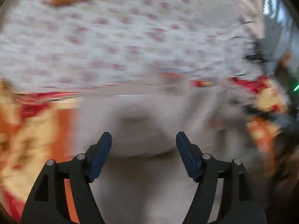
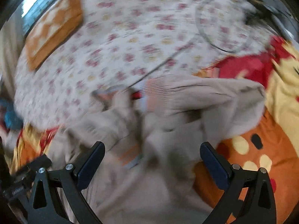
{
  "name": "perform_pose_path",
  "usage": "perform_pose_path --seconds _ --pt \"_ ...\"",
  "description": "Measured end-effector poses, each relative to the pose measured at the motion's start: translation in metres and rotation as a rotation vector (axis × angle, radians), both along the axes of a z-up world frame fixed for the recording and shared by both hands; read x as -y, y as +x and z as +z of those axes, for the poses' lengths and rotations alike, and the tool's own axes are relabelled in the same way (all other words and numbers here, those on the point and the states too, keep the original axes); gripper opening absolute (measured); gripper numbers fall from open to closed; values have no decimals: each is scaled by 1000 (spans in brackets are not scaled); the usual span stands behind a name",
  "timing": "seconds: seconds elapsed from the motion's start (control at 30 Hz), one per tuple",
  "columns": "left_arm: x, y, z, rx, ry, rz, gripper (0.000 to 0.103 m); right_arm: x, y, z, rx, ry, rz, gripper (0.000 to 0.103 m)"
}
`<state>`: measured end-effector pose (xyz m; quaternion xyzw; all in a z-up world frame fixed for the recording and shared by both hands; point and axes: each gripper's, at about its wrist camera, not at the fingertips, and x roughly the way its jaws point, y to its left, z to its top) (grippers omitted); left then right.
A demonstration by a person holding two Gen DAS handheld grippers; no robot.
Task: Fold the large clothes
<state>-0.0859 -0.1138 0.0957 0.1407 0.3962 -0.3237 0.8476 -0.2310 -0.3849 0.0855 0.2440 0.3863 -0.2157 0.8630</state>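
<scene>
A large beige-grey garment (image 2: 168,115) with orange striped cuffs lies crumpled on a bed. It also shows in the left wrist view (image 1: 145,123), blurred by motion. My left gripper (image 1: 143,140) is open and empty just above the garment's fabric. My right gripper (image 2: 152,149) is open wide and empty above the garment's middle. A sleeve (image 2: 220,95) stretches to the right. Both views are blurred.
A white floral bedsheet (image 2: 130,43) lies beyond the garment. An orange, red and yellow cartoon blanket (image 2: 261,149) lies under and right of it. An orange-bordered pillow (image 2: 54,28) sits at the far left. A thin dark cable (image 2: 160,65) crosses the sheet.
</scene>
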Motion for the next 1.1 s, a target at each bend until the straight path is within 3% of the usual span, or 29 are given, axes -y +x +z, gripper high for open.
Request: perform_pose_path --seconds 0.07,0.13,0.2,0.27,0.3,0.33,0.37,0.4,0.43,0.57,0.67,0.7,0.73,0.8,0.9,0.93,1.0,1.1 --pt "-29 7 -15 57 88 83 71 -14 7 1 -19 -34 68 102" --pt "-44 23 -38 -23 136 132 71 -23 21 -9 -54 -63 78 102" --pt "-46 34 -49 -82 112 152 71 -25 38 -24 -106 -82 78 102" --pt "-41 46 -56 -63 119 193 71 -29 57 -38 -156 -139 87 100" --pt "-40 52 -59 -34 139 230 71 -32 65 -44 -176 -197 92 91" --pt "-42 61 -63 -9 158 286 71 -32 67 -46 -183 -221 101 56" --pt "-46 66 -65 -10 156 313 71 -31 69 -46 -185 -211 115 31" --pt "-53 74 -67 -26 142 349 71 -27 69 -44 -189 -185 108 14" --pt "-64 81 -70 -59 118 378 71 -24 66 -34 -166 -197 87 12" --pt "-94 94 -83 -215 27 426 73 -37 55 -4 -136 -462 108 13" --pt "-94 85 -79 -213 25 420 74 -41 65 -34 -312 -660 150 16" --pt "-93 82 -79 -204 35 418 74 -40 67 -44 -365 -669 175 17" --pt "-92 79 -78 -186 51 420 74 -39 67 -59 -454 -648 221 17" --pt "-94 76 -76 -166 52 424 74 -40 55 -59 -465 -617 265 24" --pt "-105 77 -71 -184 12 454 74 -33 30 -29 -389 -516 217 56" --pt "-110 78 -69 -203 -10 472 74 -29 20 -15 -343 -474 187 61" --pt "-115 80 -67 -222 -26 485 74 -22 2 10 -239 -396 130 65" --pt "-121 69 -52 -131 8 548 73 -10 -6 25 -113 -222 89 66"
